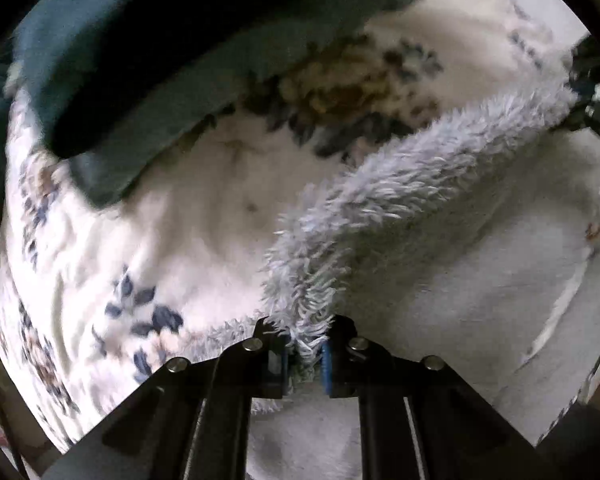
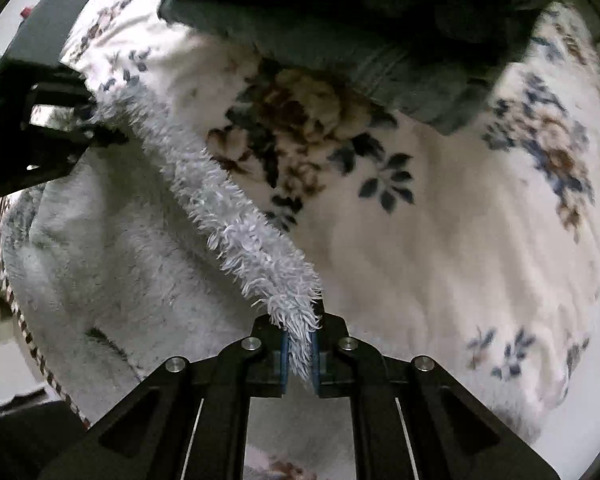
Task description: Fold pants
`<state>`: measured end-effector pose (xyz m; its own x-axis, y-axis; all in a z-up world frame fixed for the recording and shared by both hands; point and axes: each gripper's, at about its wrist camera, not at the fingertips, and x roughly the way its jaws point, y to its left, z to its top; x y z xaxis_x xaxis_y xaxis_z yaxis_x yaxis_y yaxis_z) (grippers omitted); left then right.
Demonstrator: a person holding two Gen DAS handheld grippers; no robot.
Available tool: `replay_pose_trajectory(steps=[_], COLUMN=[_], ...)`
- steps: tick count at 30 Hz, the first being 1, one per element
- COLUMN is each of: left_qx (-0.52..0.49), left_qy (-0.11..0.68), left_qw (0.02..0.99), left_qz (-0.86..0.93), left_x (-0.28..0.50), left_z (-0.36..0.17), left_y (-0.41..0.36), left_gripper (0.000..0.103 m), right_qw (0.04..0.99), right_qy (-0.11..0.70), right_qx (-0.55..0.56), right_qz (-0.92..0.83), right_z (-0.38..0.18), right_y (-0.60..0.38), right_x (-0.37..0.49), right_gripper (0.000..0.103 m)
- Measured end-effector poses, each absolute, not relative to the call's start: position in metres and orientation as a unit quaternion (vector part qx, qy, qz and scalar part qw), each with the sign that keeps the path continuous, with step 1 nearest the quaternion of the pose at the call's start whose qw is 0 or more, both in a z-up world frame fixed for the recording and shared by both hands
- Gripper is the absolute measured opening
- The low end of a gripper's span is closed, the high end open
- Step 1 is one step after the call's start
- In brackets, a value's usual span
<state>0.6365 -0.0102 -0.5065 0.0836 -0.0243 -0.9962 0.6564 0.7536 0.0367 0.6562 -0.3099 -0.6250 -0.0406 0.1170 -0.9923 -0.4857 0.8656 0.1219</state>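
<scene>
**Both grippers pinching the fluffy edge of the pants**

Under everything lies the blanket point(image 1: 172, 208), white plush with blue and brown flowers, filling most of both views; you see its big brown bloom near the top centre from either wrist; a dark green cloth point(image 1: 148, 80) lies heaped over its far side, its edge draped across the flowers, and it shows again along the top of the right wrist view point(image 2: 400, 68); the pants point(image 1: 480, 280) lie on the blanket, pale and fleecy, spread flat on the near side, with one shaggy light-blue edge lifted into a ridge that runs between your two hands; in the left wrist view that ridge climbs from the bottom centre up to the right; in the right wrist view point(image 2: 112, 264) it climbs from the bottom centre up to the left; your left gripper point(image 1: 305, 354) is clamped on one end of the ridge, tufts bunched between its blue pads point(image 1: 327, 368); it shows from the other wrist at the upper left point(image 2: 86, 116), fur at its tip; your right gripper point(image 2: 299, 358) is clamped on the other end, a tuft squeezed between its pads point(image 2: 315, 360); from the left wrist it sits small and blurred at the right edge point(image 1: 580, 108); both views are slightly smeared.
</scene>
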Motion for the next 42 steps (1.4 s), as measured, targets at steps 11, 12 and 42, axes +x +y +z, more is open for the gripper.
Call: replay_pose_trajectory(steps=[11,12,42], left_qx=[0.109,0.093,-0.225], left_qy=[0.633,0.635,0.623], left_qw=[0.736,0.739,0.748], left_qz=[-0.214,-0.205,-0.027], left_x=[0.497,0.481,0.289], left_z=[-0.437,-0.435,-0.451], left_y=[0.029,0.034,0.057], left_gripper=[0.009,0.009,0.103], right_qw=[0.717,0.717,0.724], right_qy=[0.658,0.66,0.674], right_qx=[-0.085,-0.083,0.131], right_qz=[0.211,0.207,0.065], right_z=[-0.56,-0.56,-0.573], right_y=[-0.301,-0.301,-0.365], right_x=[0.526,0.502,0.328], right_gripper=[0.009,0.009,0.09])
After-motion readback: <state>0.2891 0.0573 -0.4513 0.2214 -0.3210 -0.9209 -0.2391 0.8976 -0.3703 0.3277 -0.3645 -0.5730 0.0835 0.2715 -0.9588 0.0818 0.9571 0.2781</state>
